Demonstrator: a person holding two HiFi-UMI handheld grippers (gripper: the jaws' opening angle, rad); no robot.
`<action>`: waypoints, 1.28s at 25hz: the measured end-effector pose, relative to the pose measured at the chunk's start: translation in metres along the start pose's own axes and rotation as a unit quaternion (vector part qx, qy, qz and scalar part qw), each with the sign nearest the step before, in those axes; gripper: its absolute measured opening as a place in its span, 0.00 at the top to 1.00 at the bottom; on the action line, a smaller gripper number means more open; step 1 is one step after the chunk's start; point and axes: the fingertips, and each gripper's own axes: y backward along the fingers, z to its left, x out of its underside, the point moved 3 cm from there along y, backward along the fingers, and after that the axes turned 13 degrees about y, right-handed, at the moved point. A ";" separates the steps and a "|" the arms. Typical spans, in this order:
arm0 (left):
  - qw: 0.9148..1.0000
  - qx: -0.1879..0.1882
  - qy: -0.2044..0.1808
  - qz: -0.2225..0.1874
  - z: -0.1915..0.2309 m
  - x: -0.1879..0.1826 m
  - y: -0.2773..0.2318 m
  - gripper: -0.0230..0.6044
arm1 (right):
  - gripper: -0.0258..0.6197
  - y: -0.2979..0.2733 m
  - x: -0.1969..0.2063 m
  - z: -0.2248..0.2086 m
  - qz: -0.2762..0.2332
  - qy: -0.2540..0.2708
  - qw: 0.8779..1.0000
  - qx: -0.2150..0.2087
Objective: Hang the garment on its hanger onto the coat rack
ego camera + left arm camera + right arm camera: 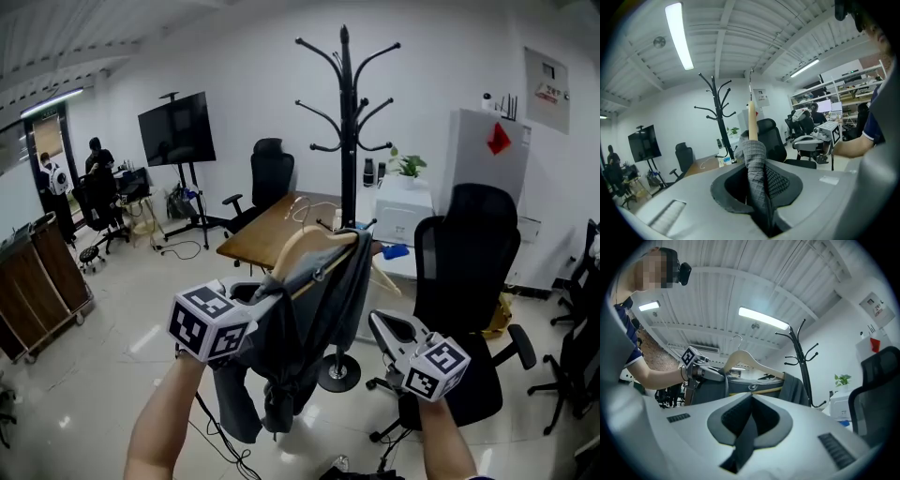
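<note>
Left gripper [270, 292]: up in front of the person, on the left; its jaws are squeezed on the garment, where the cloth lies over 1 end of the hanger
Right gripper [377, 321]: lower down on the right; its jaws are pressed together with nothing in them, and it is apart from the garment
Garment [305, 319]: dark grey, held up in the air on the hanger; its sleeves droop down toward the floor
Hanger [309, 246]: pale wood, under the top of the garment; 1 bare end sticks out on the right
Hook [736, 339]: thin metal, points up from the middle of the hanger
Where the garment is: in front of the rack, lower than its pegs, not hung on it
Rack [347, 141]: black and tall, with curved pegs at the top and a round foot on the floor; it stands just behind the garment
Worktop [267, 234]: brown wood, behind the garment and beside the rack
Chair [469, 272]: black, to the right of the rack, near the right gripper
TV [176, 128]: dark screen on a stand, by the wall on the far left
People [98, 161]: 2, far back on the left
</note>
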 end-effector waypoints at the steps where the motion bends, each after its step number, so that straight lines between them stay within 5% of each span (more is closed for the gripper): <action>1: 1.000 0.005 -0.004 -0.001 0.004 -0.005 -0.012 0.87 | 0.95 -0.005 0.001 -0.012 -0.003 0.002 1.000 0.004; 17: 0.992 0.112 -0.057 0.001 0.045 -0.105 -0.212 0.87 | 0.95 -0.043 0.005 -0.148 -0.003 0.046 0.995 0.092; 32: 0.975 0.206 -0.071 0.044 0.075 -0.164 -0.375 0.87 | 0.95 -0.029 0.023 -0.208 0.041 0.061 0.967 0.245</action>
